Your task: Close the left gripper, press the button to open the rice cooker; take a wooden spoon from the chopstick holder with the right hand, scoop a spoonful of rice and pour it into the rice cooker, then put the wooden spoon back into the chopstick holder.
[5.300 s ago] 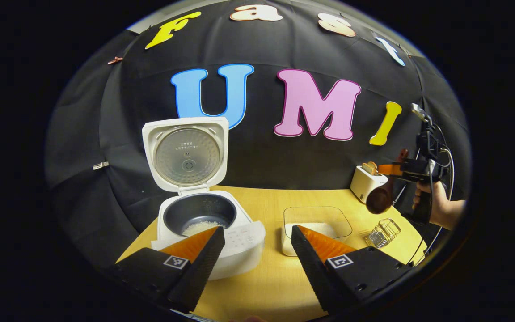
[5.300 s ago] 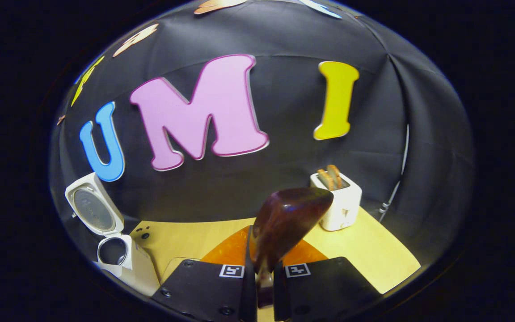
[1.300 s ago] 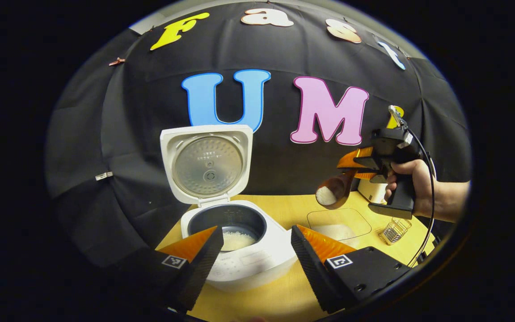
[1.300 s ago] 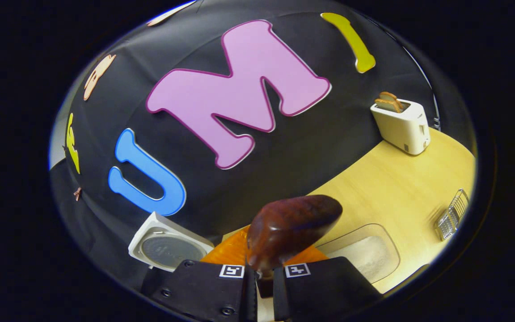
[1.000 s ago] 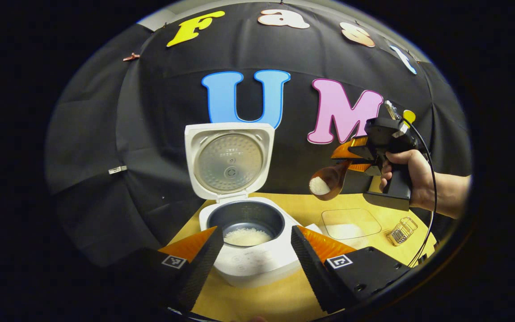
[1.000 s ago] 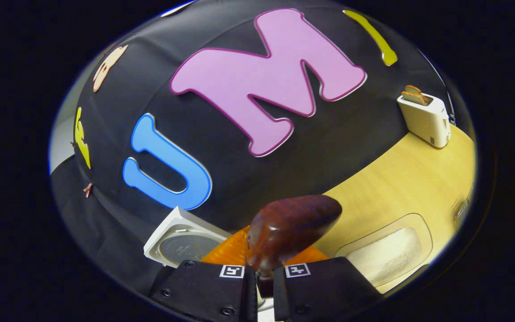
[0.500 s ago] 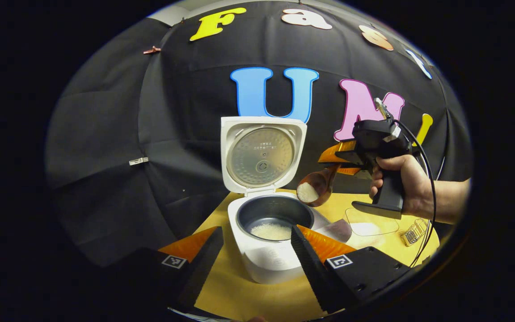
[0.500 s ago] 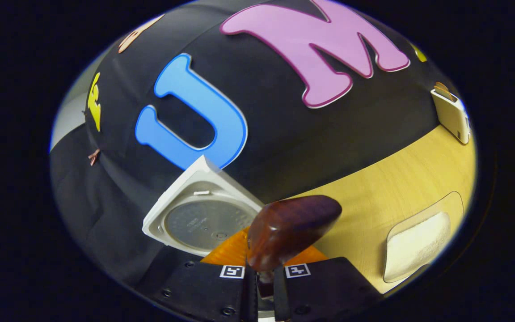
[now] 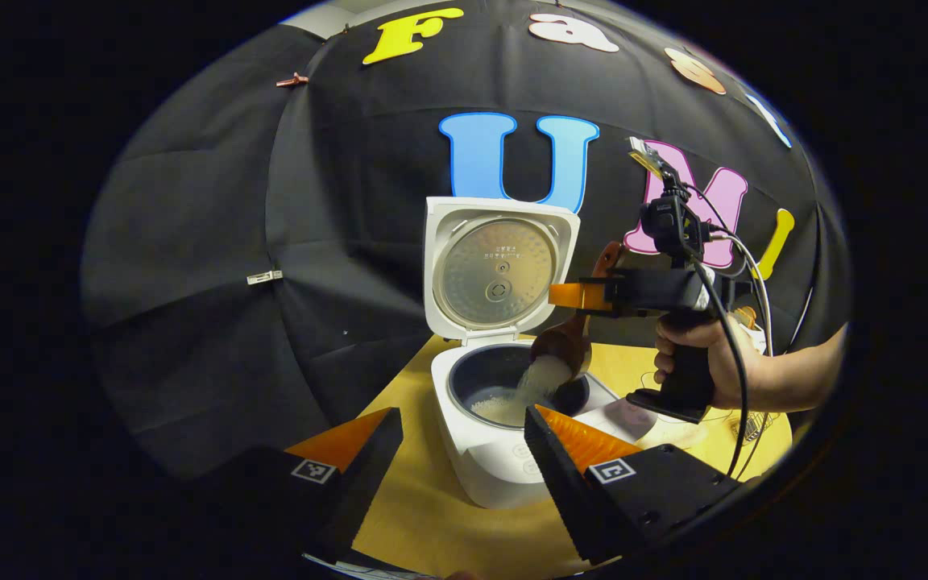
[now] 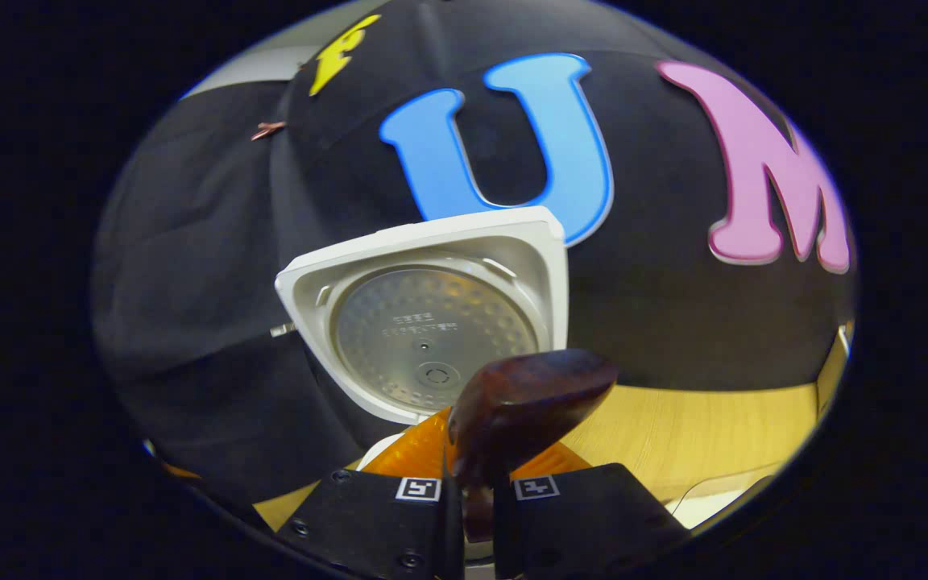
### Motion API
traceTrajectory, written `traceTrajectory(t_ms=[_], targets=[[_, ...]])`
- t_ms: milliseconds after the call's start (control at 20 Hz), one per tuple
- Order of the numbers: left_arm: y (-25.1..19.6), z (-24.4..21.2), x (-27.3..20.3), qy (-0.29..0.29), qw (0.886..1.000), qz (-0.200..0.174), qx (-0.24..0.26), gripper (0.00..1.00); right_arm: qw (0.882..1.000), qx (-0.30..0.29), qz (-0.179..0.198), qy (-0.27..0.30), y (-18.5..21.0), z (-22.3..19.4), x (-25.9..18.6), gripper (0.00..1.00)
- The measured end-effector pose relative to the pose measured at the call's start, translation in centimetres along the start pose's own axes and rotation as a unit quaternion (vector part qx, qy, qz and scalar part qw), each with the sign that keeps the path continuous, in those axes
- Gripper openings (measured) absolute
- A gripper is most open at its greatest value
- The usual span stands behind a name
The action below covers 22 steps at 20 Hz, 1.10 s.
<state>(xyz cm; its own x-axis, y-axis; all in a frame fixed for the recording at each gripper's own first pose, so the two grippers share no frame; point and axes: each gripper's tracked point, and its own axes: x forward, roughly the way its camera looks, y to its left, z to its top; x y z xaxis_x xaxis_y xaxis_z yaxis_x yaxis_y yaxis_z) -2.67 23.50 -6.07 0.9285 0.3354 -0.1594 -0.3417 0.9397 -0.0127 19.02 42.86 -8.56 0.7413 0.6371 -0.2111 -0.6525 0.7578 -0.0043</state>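
Wooden spoon [image 9: 573, 342]: tipped bowl-down over the rice cooker's pot, white rice [image 9: 535, 379] streaming from it into the pot; its dark bowl back also fills the foreground of the right gripper view [image 10: 524, 407].
Rice cooker [image 9: 504, 419]: white, standing on the yellow counter [image 9: 424, 515], lid [image 9: 498, 270] raised upright behind the pot, rice heaped inside.
Right tool [image 9: 573, 296]: held by a hand [image 9: 702, 362] just right of the cooker, fingers clamped narrow on the spoon's handle [image 10: 476, 503].
Left tool [image 9: 464, 451]: spread wide, holding nothing, low in front of the cooker.
Rice tray [image 10: 714, 495]: its edge shows on the counter right of the cooker.
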Motion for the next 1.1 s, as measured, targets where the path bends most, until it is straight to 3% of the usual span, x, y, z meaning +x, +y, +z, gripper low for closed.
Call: traceTrajectory(t_ms=[150,700,850,1100], targets=[[0.7,0.2,0.2,-0.004,1.0,0.006,-0.007,0.98,0.997,-0.067,0.024,-0.008,1.7,-0.1,0.4,0.18],[2.8,0.2,-0.2,-0.007,0.999,0.035,-0.023,0.98,0.978,-0.203,0.043,-0.028,2.5,-0.7,0.5,0.18],[2.6,0.3,-0.3,-0.01,0.999,0.036,-0.022,0.98,0.984,-0.172,0.051,-0.013,2.8,-1.1,0.0,0.18],[1.9,0.5,-0.6,-0.012,0.999,0.038,-0.018,0.98,0.998,-0.049,0.04,-0.003,2.1,1.0,-1.1,0.18]])
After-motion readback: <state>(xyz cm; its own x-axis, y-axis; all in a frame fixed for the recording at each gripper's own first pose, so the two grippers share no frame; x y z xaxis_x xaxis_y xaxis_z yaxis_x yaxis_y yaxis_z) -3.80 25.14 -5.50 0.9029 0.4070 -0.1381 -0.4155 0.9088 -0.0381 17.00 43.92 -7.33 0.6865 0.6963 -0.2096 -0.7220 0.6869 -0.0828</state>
